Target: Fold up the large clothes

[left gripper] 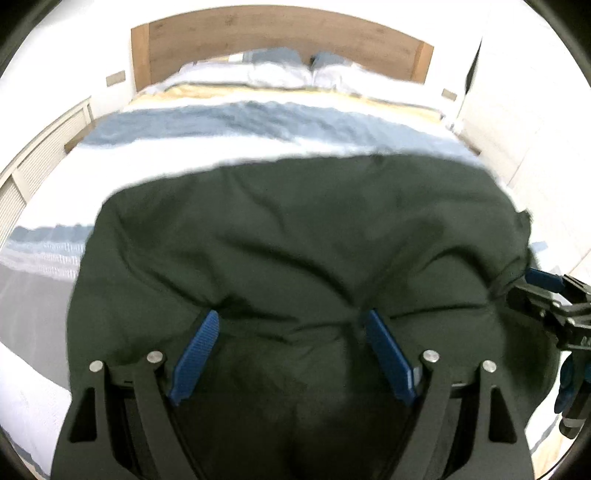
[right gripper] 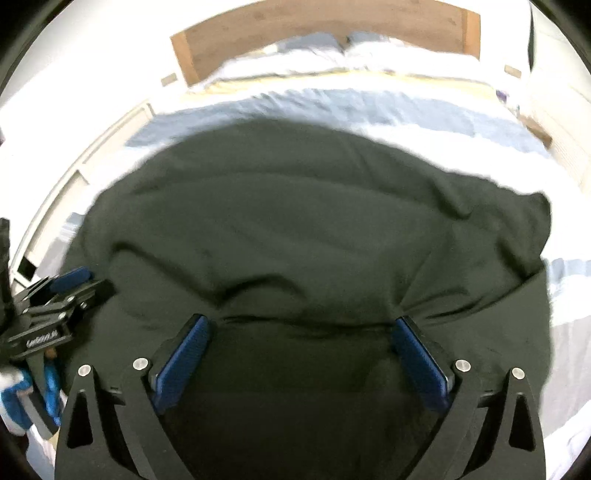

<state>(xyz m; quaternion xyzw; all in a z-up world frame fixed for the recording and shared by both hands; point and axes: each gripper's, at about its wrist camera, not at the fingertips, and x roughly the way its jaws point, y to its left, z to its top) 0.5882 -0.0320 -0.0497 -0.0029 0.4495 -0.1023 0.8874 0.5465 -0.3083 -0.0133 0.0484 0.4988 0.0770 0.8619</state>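
Plainly, garment: one, dark green, rumpled, spread on bed
Left gripper: released
Right gripper: released
Pillows: two

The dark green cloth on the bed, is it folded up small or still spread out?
Spread out. The dark green cloth covers a wide, rumpled stretch of the bed, with no neat stacked layers. Whether it is doubled over once, cannot tell.

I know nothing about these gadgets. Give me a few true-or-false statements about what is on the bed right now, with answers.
1. A dark green garment lies on the striped bedspread. True.
2. The left gripper has its jaws clamped shut. False: they stand wide apart over the cloth.
3. The bed has a wooden headboard. True.
4. The right gripper hovers over bare bedding. False: it is over the garment.
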